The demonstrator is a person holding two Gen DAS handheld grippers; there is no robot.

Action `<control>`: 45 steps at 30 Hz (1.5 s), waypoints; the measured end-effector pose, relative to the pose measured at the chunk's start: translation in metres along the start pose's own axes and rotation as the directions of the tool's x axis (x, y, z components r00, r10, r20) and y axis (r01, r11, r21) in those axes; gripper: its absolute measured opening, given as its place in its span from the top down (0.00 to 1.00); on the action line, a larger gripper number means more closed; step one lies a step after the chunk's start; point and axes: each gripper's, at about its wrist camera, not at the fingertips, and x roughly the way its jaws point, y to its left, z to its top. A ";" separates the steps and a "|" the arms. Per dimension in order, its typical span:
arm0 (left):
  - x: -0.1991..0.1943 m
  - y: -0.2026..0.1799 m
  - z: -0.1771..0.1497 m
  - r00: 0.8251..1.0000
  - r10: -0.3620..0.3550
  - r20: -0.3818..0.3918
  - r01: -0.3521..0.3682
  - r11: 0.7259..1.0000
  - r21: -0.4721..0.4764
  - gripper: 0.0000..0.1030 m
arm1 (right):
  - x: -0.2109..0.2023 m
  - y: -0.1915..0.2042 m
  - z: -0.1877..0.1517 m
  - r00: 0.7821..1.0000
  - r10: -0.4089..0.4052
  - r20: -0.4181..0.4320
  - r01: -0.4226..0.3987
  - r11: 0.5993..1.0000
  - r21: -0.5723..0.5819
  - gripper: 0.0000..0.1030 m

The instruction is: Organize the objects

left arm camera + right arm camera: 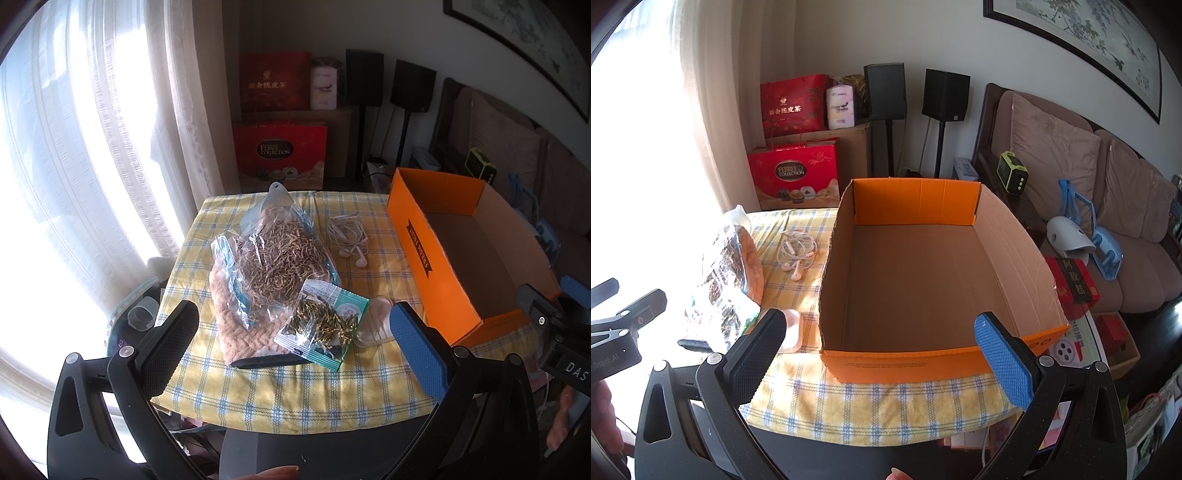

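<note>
Orange cardboard box [923,280] open on the checked table [886,402], items beside it.
Left of the box lie white earphones [349,236], a large bag of dried strips [277,254] and a small packet [321,325]; left gripper [295,350] and right gripper [882,354] both hover spread wide, holding nothing.

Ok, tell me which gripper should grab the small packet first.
Left. The left gripper hovers open right over the small packet, while the right gripper faces the empty orange box.
</note>
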 end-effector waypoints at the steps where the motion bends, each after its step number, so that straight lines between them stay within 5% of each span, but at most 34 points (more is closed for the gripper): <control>1: 0.000 0.000 0.000 1.000 0.000 0.000 0.000 1.000 0.000 0.00 | 0.000 0.000 0.000 1.000 0.000 0.000 0.000 1.000 0.000 0.00; 45: 0.024 0.003 0.003 1.000 0.019 -0.007 -0.019 1.000 0.017 0.00 | 0.008 -0.014 0.003 0.999 -0.035 -0.001 0.035 0.999 0.017 0.00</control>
